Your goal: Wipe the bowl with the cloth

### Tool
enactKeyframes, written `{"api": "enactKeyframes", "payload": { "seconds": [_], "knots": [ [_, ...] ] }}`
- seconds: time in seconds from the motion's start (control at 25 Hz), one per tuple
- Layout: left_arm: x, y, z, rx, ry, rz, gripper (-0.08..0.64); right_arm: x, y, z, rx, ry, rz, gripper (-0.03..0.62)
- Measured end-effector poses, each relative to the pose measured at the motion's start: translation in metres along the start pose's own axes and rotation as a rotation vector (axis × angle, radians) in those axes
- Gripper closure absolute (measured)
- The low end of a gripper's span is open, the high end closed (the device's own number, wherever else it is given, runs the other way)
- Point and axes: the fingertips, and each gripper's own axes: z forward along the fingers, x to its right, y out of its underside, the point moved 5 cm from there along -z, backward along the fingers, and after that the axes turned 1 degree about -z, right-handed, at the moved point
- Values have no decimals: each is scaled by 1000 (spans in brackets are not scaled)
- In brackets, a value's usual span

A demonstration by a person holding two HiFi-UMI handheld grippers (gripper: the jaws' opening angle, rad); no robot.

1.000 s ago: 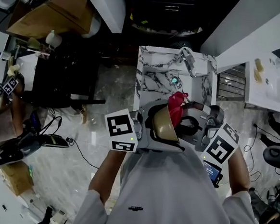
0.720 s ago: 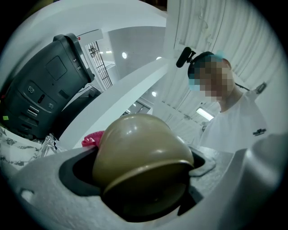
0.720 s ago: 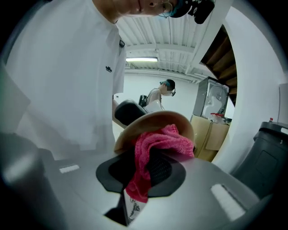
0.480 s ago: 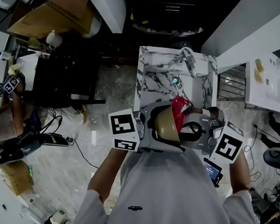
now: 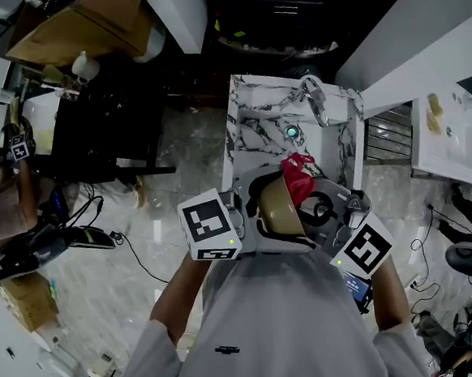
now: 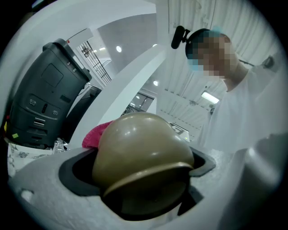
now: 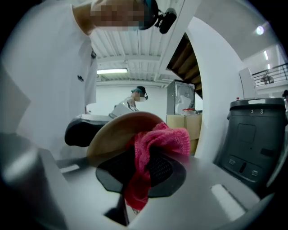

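A tan bowl (image 5: 278, 207) (image 6: 141, 152) is held on its side in front of the person's chest, its rim clamped between the jaws of my left gripper (image 5: 251, 219) (image 6: 146, 179), which is shut on it. A pink-red cloth (image 5: 298, 177) (image 7: 153, 152) is pinched in my right gripper (image 5: 315, 210) (image 7: 144, 179) and lies against the bowl's open side (image 7: 117, 134). In the left gripper view the cloth (image 6: 96, 134) peeks out behind the bowl's outer wall. The bowl's inside is hidden from the head view.
A marbled white counter with a sink (image 5: 284, 131) and a metal tap (image 5: 317, 100) lies just beyond the grippers. A dark bin (image 7: 252, 134) (image 6: 42, 103) stands close by. Another person (image 7: 130, 103) stands in the background; cables (image 5: 101, 227) cross the floor at the left.
My right gripper has shifted a little back and forth beside the bowl with the cloth; its marker cube sits higher and closer in now. The bowl stays in the left gripper.
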Motion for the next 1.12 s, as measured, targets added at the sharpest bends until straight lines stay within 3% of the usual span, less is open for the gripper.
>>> {"api": "enactKeyframes", "payload": {
  "seconds": [0.08, 0.32, 0.64, 1.12],
  "knots": [
    [-4, 3, -2, 4, -18, -8, -14, -1, 5, 3, -60, 58, -45, 526],
    [-8, -4, -7, 49, -48, -11, -14, 6, 12, -6, -110, 239, -96, 526],
    [-16, -13, -18, 111, -121, 3, -14, 25, 35, -17, -227, 382, -42, 526],
    [-43, -15, -28, 96, -433, 150, -17, 60, 37, -47, -74, 661, 156, 526]
  ]
}}
